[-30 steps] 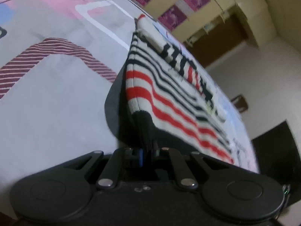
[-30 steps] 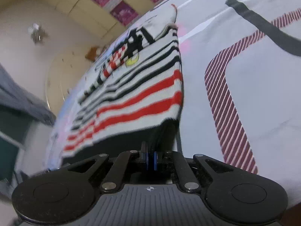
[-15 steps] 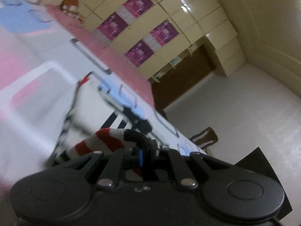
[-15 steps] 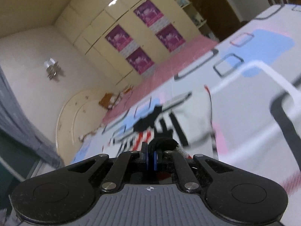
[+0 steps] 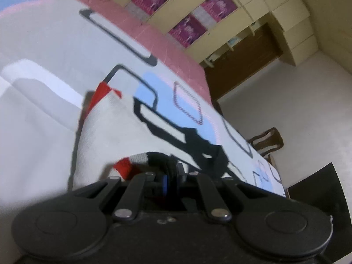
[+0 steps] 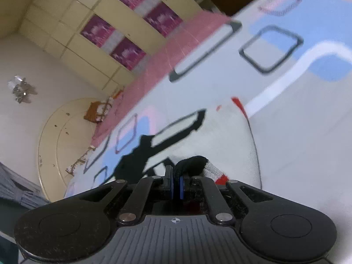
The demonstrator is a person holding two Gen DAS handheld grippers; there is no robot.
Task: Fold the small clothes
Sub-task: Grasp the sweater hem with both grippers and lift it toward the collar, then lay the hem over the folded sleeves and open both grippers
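A small knitted sweater (image 5: 114, 136), white with red, black and grey stripes and a red collar, lies on the patterned bed sheet (image 5: 44, 44). My left gripper (image 5: 170, 177) is shut on the sweater's striped hem, folded forward over the white upper part. In the right wrist view the sweater (image 6: 222, 136) shows its white part and red collar edge. My right gripper (image 6: 175, 187) is shut on the other hem corner. Both grippers hold the hem low over the garment, close to its collar end.
The sheet (image 6: 286, 88) has blue, pink and black outlined shapes. A pink floor (image 5: 154, 35) and cream cupboards with purple posters (image 5: 187, 28) lie beyond. A wooden chair (image 5: 268, 140) stands past the bed's far edge.
Both grippers have carried the striped hem forward over the sweater toward the collar. The striped lower half, earlier spread in front of them, is now folded over and mostly hidden under the grippers.
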